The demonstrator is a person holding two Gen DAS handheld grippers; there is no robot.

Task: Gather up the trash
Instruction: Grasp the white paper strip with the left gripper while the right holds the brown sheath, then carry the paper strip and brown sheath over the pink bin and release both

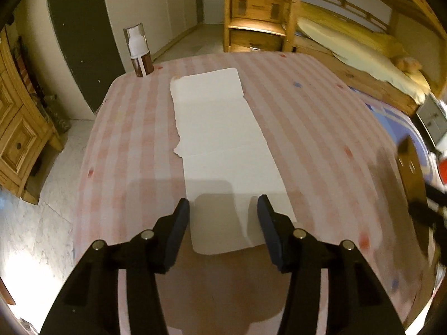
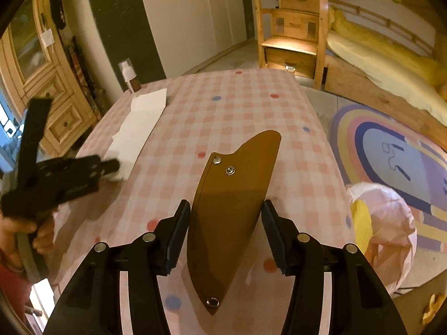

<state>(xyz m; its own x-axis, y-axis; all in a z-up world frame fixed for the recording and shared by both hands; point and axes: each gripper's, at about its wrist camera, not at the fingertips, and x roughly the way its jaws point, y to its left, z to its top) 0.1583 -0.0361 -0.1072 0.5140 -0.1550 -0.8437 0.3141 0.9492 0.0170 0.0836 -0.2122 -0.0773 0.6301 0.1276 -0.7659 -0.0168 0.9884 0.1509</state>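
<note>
Your left gripper (image 1: 223, 209) has its fingers spread wide over the near end of the flattened white cardboard (image 1: 220, 128) on the checked table (image 1: 321, 128), gripping nothing. Your right gripper (image 2: 225, 215) is equally wide, straddling the brown leather sheath (image 2: 232, 203); contact is unclear. A spray bottle (image 1: 138, 50) stands at the table's far left corner. A plastic bag (image 2: 382, 231) hangs off the right edge.
</note>
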